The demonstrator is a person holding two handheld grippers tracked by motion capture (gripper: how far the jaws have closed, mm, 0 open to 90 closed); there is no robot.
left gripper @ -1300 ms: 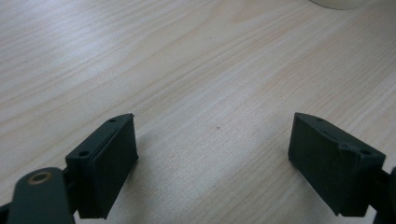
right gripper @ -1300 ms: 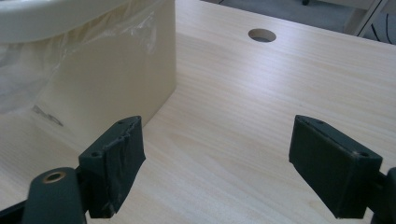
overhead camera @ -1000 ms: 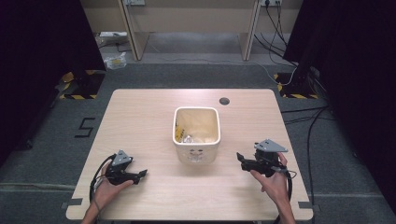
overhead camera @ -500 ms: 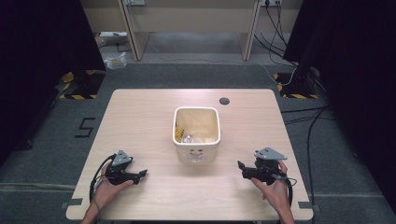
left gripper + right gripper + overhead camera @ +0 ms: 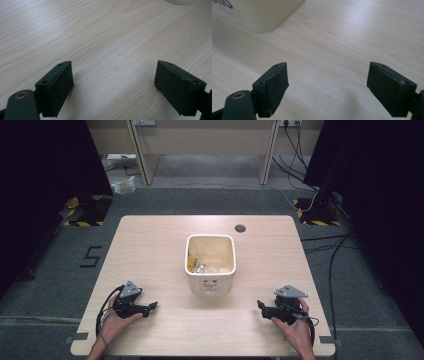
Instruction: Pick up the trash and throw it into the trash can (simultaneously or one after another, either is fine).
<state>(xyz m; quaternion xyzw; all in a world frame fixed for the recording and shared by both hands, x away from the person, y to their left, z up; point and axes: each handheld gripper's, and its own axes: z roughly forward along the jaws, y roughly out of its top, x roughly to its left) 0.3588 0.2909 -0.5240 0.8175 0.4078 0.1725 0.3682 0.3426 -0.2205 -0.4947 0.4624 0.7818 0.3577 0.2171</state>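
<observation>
A cream square bin (image 5: 210, 263) stands in the middle of the wooden table (image 5: 150, 245), with yellow and crinkled clear scraps inside. My left gripper (image 5: 152, 306) rests on the table near the front left, held by a hand, pointing right toward the bin. Its jaws stand wide apart over bare wood in the left gripper view (image 5: 113, 85). My right gripper (image 5: 260, 306) lies low near the front right, pointing left. In the right gripper view (image 5: 327, 87) it is open and empty, and the bin's corner (image 5: 262, 15) shows at upper left.
A round cable hole (image 5: 240, 228) sits in the table's far edge area. Black curtains flank both sides. Cables run over the floor at the right, and a desk frame stands beyond the table.
The right gripper has come down and back a little toward the table's front edge. The left gripper has stayed put.
</observation>
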